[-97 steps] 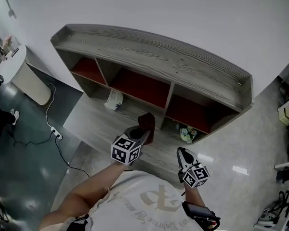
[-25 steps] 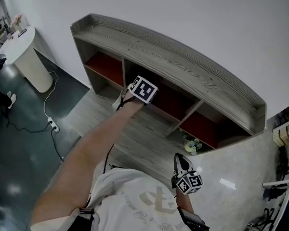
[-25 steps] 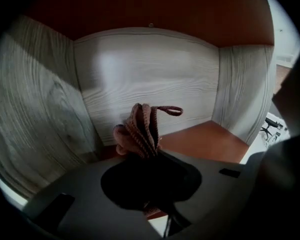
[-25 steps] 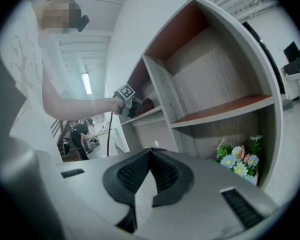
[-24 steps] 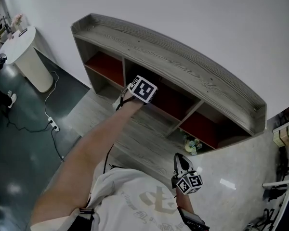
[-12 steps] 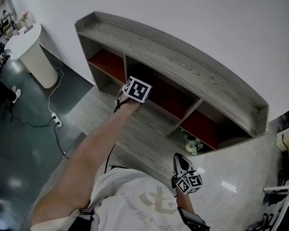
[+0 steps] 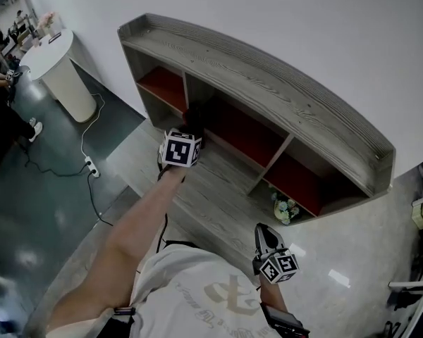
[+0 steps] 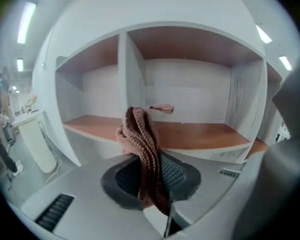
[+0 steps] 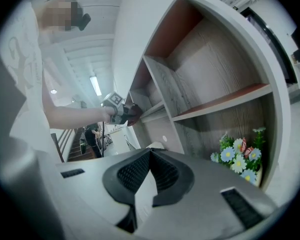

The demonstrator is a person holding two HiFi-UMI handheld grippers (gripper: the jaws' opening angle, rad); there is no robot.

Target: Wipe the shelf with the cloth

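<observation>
The left gripper (image 8: 151,171) is pulling back out of the grey wood-grain shelf unit with red boards (image 7: 268,83). Half a second ago it was sitting at the mouth of the middle compartment, and now it is hanging outside. Its jaws are pinching the brown knitted cloth (image 8: 140,139), which is rising beyond their tips, apart from the red board ahead. By my reading, one wiping pass is ending and the cloth is being carried towards another board. The person's left arm (image 7: 137,224) is reaching forward, nearly straight. The right gripper (image 9: 149,156) is waiting low by the body, jaws pressed together on nothing, with a small bunch of artificial flowers (image 9: 240,159) to their right
</observation>
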